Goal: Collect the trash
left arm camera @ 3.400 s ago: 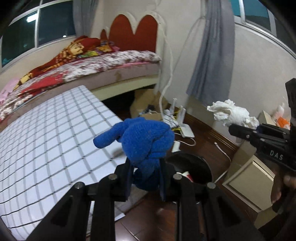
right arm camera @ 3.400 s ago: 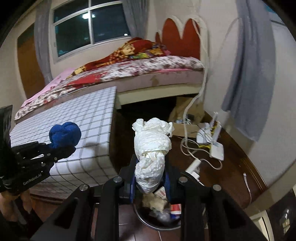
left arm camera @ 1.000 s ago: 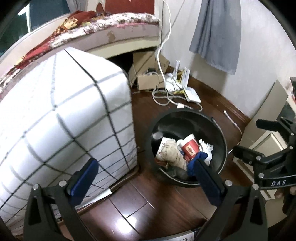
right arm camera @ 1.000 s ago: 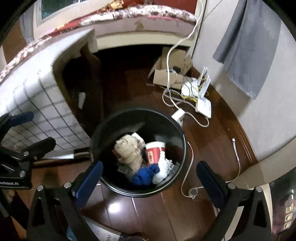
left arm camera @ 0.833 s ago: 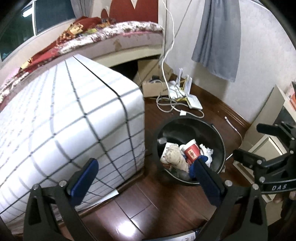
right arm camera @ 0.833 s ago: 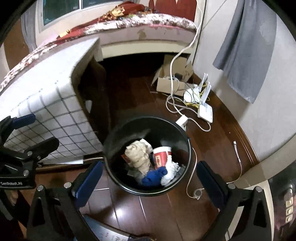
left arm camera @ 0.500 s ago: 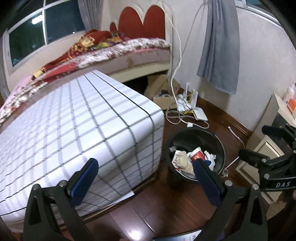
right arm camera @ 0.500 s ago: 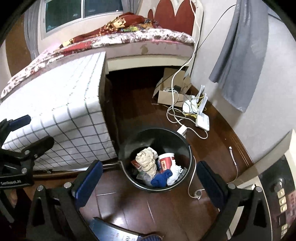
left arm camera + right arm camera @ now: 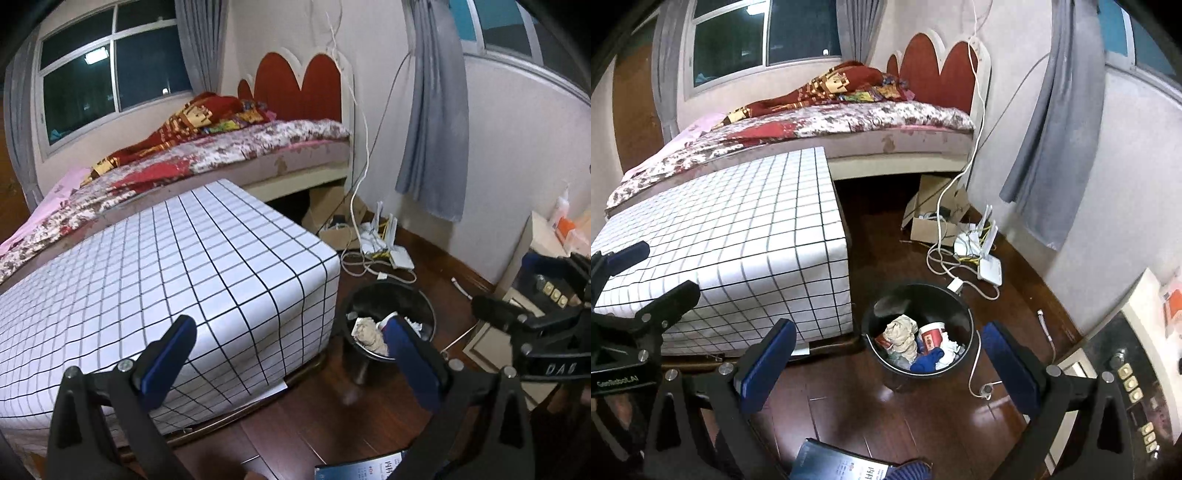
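A black trash bin [image 9: 964, 317] stands on the dark wood floor beside the checked table. Inside lie a blue glove [image 9: 928, 360], a white crumpled cloth [image 9: 950, 350], a beige wad [image 9: 901, 334] and a red paper cup [image 9: 932, 336]. The same bin [image 9: 424, 306] shows low right in the left wrist view. My left gripper [image 9: 291, 347] is open and empty, raised above the table corner. My right gripper [image 9: 888, 354] is open and empty, high above the bin. The left gripper [image 9: 646, 269] also appears at the right wrist view's left edge.
A white table with a black grid [image 9: 166, 266] fills the left. Behind it is a bed with a floral cover [image 9: 831, 118]. A cardboard box [image 9: 934, 218], a router [image 9: 988, 266] and cables lie on the floor. A cabinet [image 9: 1126, 350] stands at the right.
Both grippers have let go of the blue glove and white cloth, which now lie in the bin. Both have since risen and pulled back, so the bin looks smaller and lower.
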Available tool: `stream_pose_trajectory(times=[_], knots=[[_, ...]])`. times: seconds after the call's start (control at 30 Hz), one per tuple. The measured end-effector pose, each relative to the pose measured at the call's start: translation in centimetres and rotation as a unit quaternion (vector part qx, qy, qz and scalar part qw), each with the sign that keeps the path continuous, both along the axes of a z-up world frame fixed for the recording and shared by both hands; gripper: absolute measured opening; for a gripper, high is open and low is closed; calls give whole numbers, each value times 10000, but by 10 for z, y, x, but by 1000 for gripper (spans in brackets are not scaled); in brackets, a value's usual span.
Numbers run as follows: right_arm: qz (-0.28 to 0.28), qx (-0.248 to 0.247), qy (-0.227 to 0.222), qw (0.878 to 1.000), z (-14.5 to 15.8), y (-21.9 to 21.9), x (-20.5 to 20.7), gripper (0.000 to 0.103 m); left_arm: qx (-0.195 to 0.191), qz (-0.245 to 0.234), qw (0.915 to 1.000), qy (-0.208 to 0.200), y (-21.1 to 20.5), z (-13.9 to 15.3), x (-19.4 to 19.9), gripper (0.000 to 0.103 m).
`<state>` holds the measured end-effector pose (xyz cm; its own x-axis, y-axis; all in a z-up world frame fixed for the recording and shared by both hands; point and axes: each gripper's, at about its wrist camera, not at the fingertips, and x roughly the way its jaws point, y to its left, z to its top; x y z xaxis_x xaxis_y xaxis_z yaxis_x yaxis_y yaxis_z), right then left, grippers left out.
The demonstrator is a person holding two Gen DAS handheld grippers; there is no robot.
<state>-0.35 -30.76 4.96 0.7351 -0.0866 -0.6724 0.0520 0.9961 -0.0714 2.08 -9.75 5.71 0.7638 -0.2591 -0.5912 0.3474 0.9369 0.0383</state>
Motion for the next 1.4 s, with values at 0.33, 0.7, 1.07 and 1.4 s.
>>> stream_pose_trajectory(times=[0.33, 0.7, 1.07, 1.4], knots=[[-58, -64, -581, 9983, 39, 24, -54, 102, -223, 182, 9980, -557, 28, 33, -46, 103], [-68, -155, -648, 9978, 44, 29, -53, 102, -245, 143, 9982, -522, 31, 31, -44, 103], [-191, -126, -697, 9973, 47, 17, -61, 102, -186, 85, 9982, -558, 23, 35, -48, 103], [-217, -126, -731, 9970, 49, 14, -63, 102, -137, 34, 9981, -602, 21, 38, -48, 103]])
